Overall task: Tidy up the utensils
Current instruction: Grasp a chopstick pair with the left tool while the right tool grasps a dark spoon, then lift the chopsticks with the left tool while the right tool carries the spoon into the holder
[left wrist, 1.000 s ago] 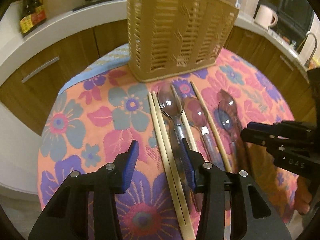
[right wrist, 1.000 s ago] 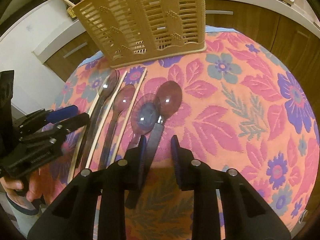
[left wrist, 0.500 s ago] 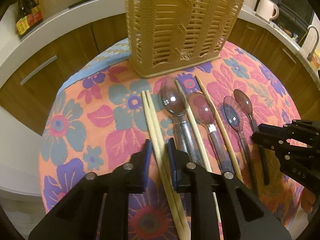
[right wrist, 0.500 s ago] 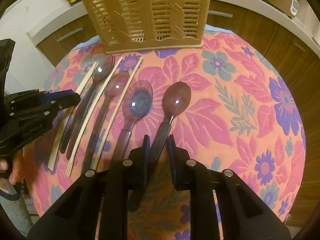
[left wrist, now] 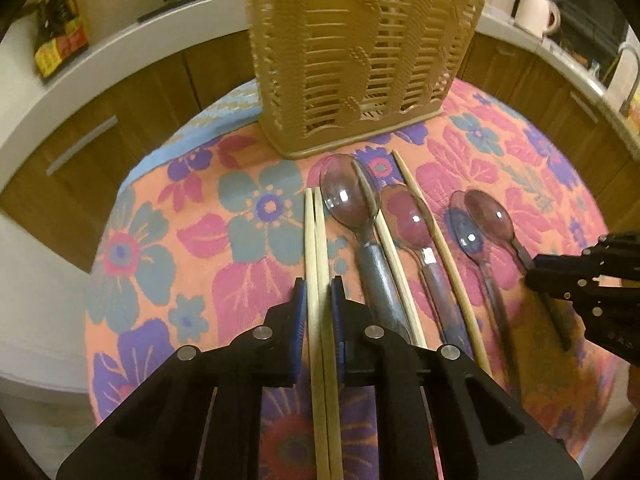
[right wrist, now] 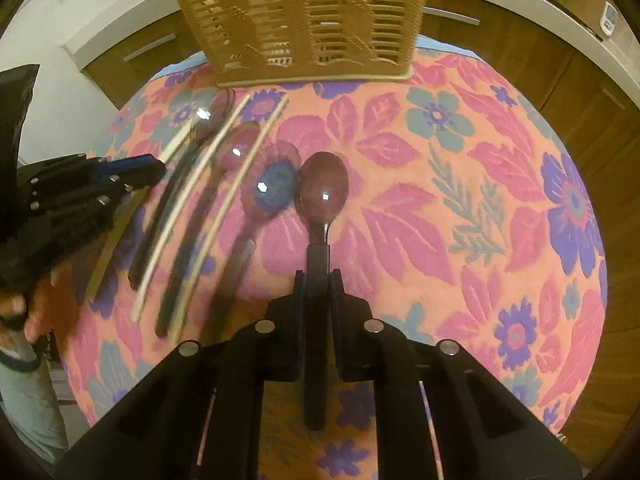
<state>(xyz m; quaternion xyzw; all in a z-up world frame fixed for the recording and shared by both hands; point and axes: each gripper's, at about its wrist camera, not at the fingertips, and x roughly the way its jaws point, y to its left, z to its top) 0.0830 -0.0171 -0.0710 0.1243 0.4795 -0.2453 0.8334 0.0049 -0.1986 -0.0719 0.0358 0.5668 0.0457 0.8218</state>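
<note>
A tan slatted utensil basket [left wrist: 352, 52] stands at the far side of the round table; it also shows in the right wrist view [right wrist: 304, 16]. Spoons and chopsticks lie in a row before it. My left gripper [left wrist: 319, 296] is shut on a pair of wooden chopsticks [left wrist: 316, 240], the leftmost items. My right gripper [right wrist: 317, 286] is shut on the dark handle of the purple spoon [right wrist: 322, 192], the rightmost one. A blue spoon [right wrist: 274, 188] lies just left of it. The right gripper also shows in the left wrist view [left wrist: 560, 276].
Two larger clear spoons [left wrist: 348, 200] and single chopsticks [left wrist: 436, 232] lie between the held items on the floral tablecloth [left wrist: 240, 216]. Wooden cabinets and a white counter [left wrist: 120, 52] ring the table. A white mug [left wrist: 534, 12] stands on the counter.
Both grippers have closed: the left shifted left from the clear spoon to the chopstick pair and shut on it, the right shut on the purple spoon's handle.
</note>
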